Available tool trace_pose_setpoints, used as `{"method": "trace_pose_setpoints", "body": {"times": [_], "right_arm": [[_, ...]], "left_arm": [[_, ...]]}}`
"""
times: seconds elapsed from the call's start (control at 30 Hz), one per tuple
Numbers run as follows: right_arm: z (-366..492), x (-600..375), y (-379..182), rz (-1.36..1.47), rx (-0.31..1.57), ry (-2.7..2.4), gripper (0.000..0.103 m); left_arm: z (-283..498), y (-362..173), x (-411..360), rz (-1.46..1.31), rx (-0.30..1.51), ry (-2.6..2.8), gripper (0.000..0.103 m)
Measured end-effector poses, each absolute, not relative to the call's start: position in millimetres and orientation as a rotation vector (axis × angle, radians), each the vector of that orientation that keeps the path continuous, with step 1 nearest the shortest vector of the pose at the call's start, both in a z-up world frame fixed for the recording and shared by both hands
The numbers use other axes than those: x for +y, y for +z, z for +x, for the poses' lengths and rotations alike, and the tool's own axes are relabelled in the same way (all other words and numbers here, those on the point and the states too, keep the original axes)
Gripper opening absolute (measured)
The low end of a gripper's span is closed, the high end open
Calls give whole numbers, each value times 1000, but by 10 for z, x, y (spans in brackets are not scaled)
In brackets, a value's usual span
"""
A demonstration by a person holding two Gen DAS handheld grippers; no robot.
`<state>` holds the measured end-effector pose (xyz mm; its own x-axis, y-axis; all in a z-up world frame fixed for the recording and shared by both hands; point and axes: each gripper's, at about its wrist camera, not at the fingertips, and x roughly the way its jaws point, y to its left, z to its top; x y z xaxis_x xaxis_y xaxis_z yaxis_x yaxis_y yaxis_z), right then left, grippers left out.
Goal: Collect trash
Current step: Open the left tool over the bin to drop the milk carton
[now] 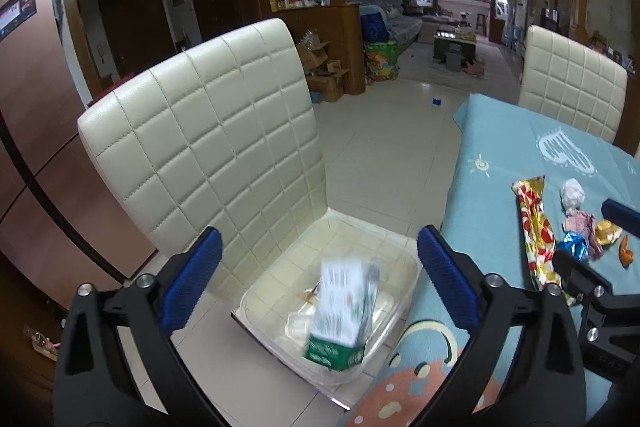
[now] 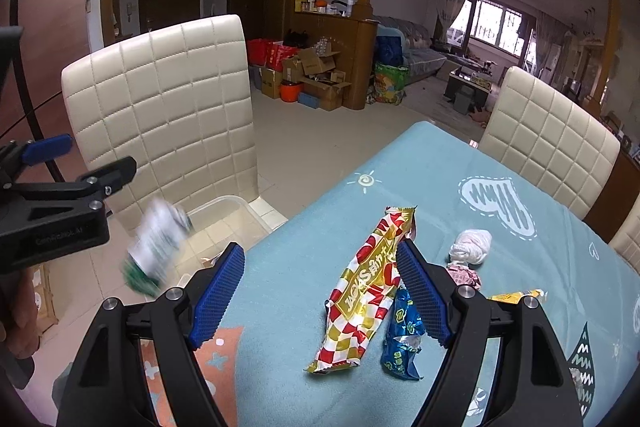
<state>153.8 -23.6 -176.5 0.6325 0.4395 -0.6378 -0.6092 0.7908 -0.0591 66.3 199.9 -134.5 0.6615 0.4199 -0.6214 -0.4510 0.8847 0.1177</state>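
Your left claw (image 1: 318, 281) is wide open and empty; the blurred green-and-white carton (image 1: 344, 315) falls toward the clear bin (image 1: 404, 291) on the chair and could bounce out. Your right claw (image 2: 322, 291), open, straddles the crinkled red-gold wrapper (image 2: 360, 291) on the surface (image 2: 304, 227); it may slip.

The red, white and gold checked wrapper (image 2: 362, 301) on the counter carries gold lettering, roughly "JACKAS"; print on the green-and-white box (image 2: 154, 249) is too blurred.
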Motion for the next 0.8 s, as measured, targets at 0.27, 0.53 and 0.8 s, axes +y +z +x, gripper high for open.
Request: {"method": "trace_pose_setpoints", "body": {"times": [0.27, 0.53, 0.8], "right_arm": [[1652, -220, -1798, -268, 656, 608, 76], [1711, -464, -1837, -237, 682, 543, 76], [1613, -950, -1816, -177, 694, 435, 76]], "left_arm": [[819, -1428, 1997, -41, 725, 478, 97], [913, -1462, 1859, -31, 745, 435, 97], [946, -1431, 1495, 7, 756, 350, 97]]}}
